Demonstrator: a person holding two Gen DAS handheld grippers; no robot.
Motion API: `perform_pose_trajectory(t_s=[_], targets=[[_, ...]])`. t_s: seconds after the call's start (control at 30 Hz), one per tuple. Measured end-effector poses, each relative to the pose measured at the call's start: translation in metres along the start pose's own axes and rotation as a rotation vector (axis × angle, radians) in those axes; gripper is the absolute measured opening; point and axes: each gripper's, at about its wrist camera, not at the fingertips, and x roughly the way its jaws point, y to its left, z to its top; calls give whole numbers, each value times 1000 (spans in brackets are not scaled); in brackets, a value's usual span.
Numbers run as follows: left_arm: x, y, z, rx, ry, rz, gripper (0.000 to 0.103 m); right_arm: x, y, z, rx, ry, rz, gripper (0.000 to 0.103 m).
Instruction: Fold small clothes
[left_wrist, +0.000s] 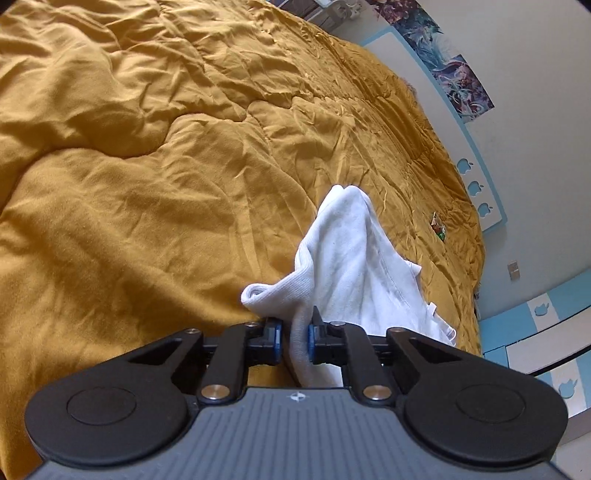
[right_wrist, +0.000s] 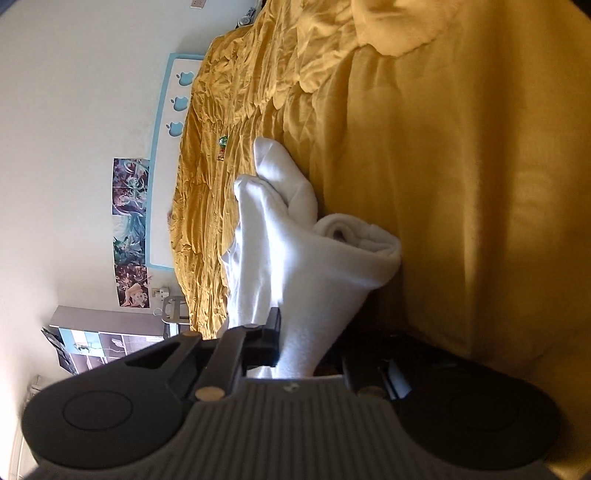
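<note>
A small white garment (left_wrist: 351, 254) hangs bunched above the mustard-yellow bed cover (left_wrist: 147, 166). My left gripper (left_wrist: 295, 338) is shut on one edge of it; the cloth passes between the blue pads and drapes forward. In the right wrist view, rolled sideways, my right gripper (right_wrist: 310, 343) is shut on another part of the white garment (right_wrist: 280, 243), which stretches away with a rolled edge at the right. Its right finger is in shadow behind the cloth. The bed cover (right_wrist: 443, 147) fills the right side.
A small colourful wrapper (left_wrist: 437, 227) lies on the cover near the bed's far edge, also seen in the right wrist view (right_wrist: 222, 146). A white and blue headboard with apple cut-outs (left_wrist: 476, 188), posters (right_wrist: 129, 229) and a shelf (right_wrist: 110, 339) line the wall.
</note>
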Motion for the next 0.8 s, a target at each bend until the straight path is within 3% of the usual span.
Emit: perform_pose_trajectory(t_s=[0.27, 0.63, 0.8], targets=[[-39, -29, 12, 78, -6, -71, 7, -18, 25, 0, 18, 6, 65, 4], [-106, -47, 5, 247, 68, -69, 7, -75, 45, 0, 77, 103, 145, 4], [-154, -45, -15, 295, 116, -21, 7, -117, 51, -14, 56, 132, 94, 4]])
